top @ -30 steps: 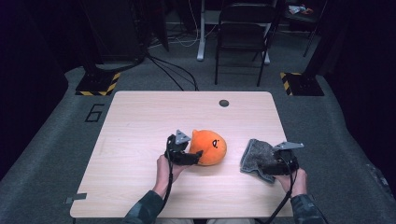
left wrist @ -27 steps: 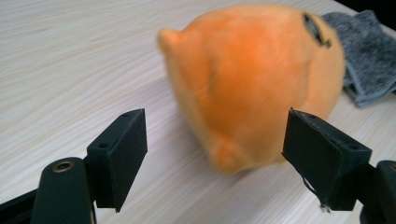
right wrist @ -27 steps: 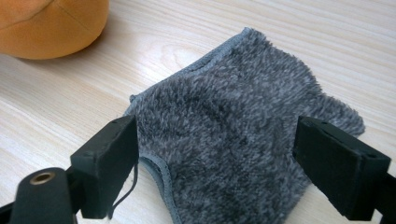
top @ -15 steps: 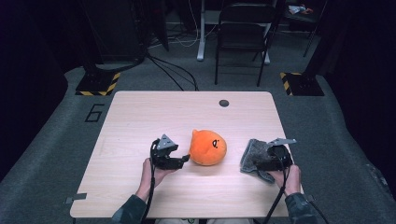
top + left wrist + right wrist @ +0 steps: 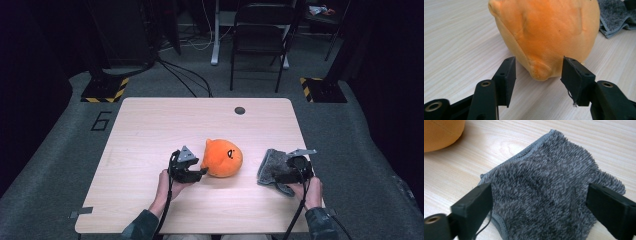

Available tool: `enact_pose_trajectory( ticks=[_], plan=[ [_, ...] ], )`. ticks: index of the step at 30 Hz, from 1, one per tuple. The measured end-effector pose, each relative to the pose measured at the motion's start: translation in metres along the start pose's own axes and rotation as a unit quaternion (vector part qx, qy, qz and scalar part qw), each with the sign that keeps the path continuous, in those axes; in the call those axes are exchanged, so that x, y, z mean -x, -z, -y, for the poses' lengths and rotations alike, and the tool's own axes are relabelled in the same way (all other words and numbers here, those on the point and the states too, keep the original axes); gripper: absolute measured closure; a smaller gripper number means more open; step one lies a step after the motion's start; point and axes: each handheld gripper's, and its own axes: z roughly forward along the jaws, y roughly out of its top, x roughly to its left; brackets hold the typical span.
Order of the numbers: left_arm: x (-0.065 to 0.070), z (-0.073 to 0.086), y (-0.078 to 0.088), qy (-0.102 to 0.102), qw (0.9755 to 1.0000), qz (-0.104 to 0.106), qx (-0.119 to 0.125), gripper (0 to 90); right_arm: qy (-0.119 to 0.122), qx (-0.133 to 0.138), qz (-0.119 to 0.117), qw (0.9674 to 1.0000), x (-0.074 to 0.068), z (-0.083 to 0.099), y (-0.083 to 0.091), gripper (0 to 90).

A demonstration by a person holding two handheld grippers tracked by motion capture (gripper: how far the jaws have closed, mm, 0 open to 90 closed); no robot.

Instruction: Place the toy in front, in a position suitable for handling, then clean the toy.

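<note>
The orange plush toy (image 5: 222,158) sat near the middle of the table (image 5: 150,125), the grey cloth (image 5: 272,167) well to its right. The left gripper (image 5: 200,173) lay low at the toy's side, its jaws just closing and half-narrowed around a small nub (image 5: 539,71) without yet pressing it. The right gripper (image 5: 278,178) stood wide over the cloth, having just been opening. The toy looked soft and light — it would likely squash, so the nub seemed the best hold.
</note>
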Motion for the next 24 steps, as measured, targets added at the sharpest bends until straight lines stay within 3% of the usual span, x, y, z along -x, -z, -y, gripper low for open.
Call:
enact_pose_trajectory(
  ticks=[5, 8, 10, 12, 14, 17, 24],
  plan=[
    [-0.001, 0.003, -0.002, 0.006, 0.9999, 0.013, 0.002, 54.7, 0.001, -0.005, 0.005, 1.0000, 0.000, -0.005, -0.007, 0.0],
    [0.001, 0.005, -0.006, 0.006, 0.9998, 0.021, -0.001, 63.6, -0.001, -0.011, 0.007, 0.9999, 0.001, -0.009, -0.018, 0.0],
    [0.001, 0.005, -0.006, 0.000, 0.9998, 0.021, 0.000, 64.9, 0.003, -0.013, 0.009, 0.9999, 0.001, -0.010, -0.021, 0.0],
    [0.003, 0.006, -0.007, 0.002, 0.9999, 0.015, 0.007, 69.3, 0.000, -0.034, 0.011, 0.9993, 0.003, -0.010, -0.030, 0.0],
    [0.002, 0.007, -0.007, 0.008, 0.9998, 0.018, 0.010, 71.1, -0.008, -0.044, 0.010, 0.9989, 0.003, -0.009, -0.033, 0.0],
    [0.002, 0.008, -0.008, 0.009, 0.9997, 0.018, 0.012, 71.9, 0.006, -0.083, 0.013, 0.9965, 0.007, -0.006, -0.046, 2.6],
    [0.004, 0.010, -0.008, 0.011, 0.9997, 0.017, 0.012, 72.3, 0.027, -0.101, 0.014, 0.9945, 0.004, -0.010, -0.045, 7.3]
  ],
)
